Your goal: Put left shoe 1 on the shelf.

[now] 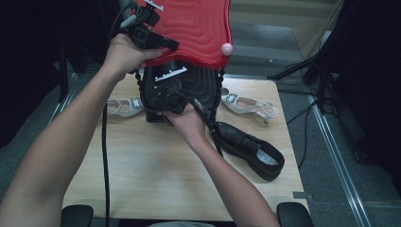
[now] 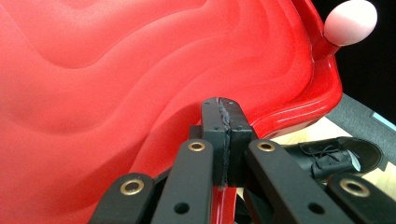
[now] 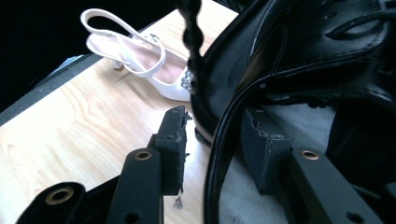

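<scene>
Red flap first: left fingers (image 2: 226, 135) pressed tight together on the lower rim of the red flap (image 2: 140, 70), holding it lifted clear of the bag; a pink knob (image 2: 350, 21) sits at the flap's corner.

Right fingers (image 3: 212, 144) stand parted, one on each side of the black bag's rim, pads not pressing. A thin black strap (image 3: 224, 140) runs between them. Nothing gripped there, as far as I can judge.

Black bag (image 1: 182, 87) stands upright near the worktop's (image 1: 142, 175) far edge, roughly at its middle, mouth exposed under the raised flap, beaded chain down each side.

Black lace-up shoe (image 1: 250, 149) lies toward the right edge, well apart from the bag's mouth. White slingback (image 1: 250, 106) at the far right, another (image 1: 124, 106) at the far left.

Progress, judged: opening done, flap held up. Packing looks not yet begun, with every shoe on the worktop. Which one goes in, I cannot tell.
</scene>
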Tool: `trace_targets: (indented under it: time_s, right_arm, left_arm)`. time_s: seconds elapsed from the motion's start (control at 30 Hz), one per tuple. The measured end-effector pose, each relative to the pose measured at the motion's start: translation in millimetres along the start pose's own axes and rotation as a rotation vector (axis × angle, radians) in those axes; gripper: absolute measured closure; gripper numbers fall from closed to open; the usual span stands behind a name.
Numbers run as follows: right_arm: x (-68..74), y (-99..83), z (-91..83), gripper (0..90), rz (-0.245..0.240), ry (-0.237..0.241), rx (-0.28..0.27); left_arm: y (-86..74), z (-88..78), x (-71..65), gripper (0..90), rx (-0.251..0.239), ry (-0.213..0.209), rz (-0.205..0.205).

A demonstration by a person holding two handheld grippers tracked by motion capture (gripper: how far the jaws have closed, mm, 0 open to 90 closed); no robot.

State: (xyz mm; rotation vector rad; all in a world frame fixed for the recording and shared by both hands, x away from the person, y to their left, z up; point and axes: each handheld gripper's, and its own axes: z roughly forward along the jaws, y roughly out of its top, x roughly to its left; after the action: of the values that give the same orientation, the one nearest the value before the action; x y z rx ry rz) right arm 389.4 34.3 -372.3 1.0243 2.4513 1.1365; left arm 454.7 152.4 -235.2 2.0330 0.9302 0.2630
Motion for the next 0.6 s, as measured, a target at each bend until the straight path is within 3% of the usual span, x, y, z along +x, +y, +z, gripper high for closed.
trace_targets:
  time_s: [0.1,0.33,0.47,0.6]
  right_arm:
    - [3.4,-1.7,-11.4,63.0,0.005,0.018,-0.006]
    - [4.9,-14.5,-35.0,69.2,0.05,0.121,0.001]
    - [7.4,-27.6,-46.6,78.7,0.014,0.143,0.004]
    - [5.7,-46.8,-45.7,89.2,-0.004,0.167,0.042]
  left_arm:
    - [-0.2,-0.1,-0.1,90.0,0.0,0.0,-0.001]
    - [0.1,0.4,0.1,90.0,-0.003,0.003,0.004]
    - [-0.2,0.2,-0.2,90.0,-0.003,0.002,0.0]
    - [-0.3,0.2,-0.3,90.0,-0.003,0.003,0.001]
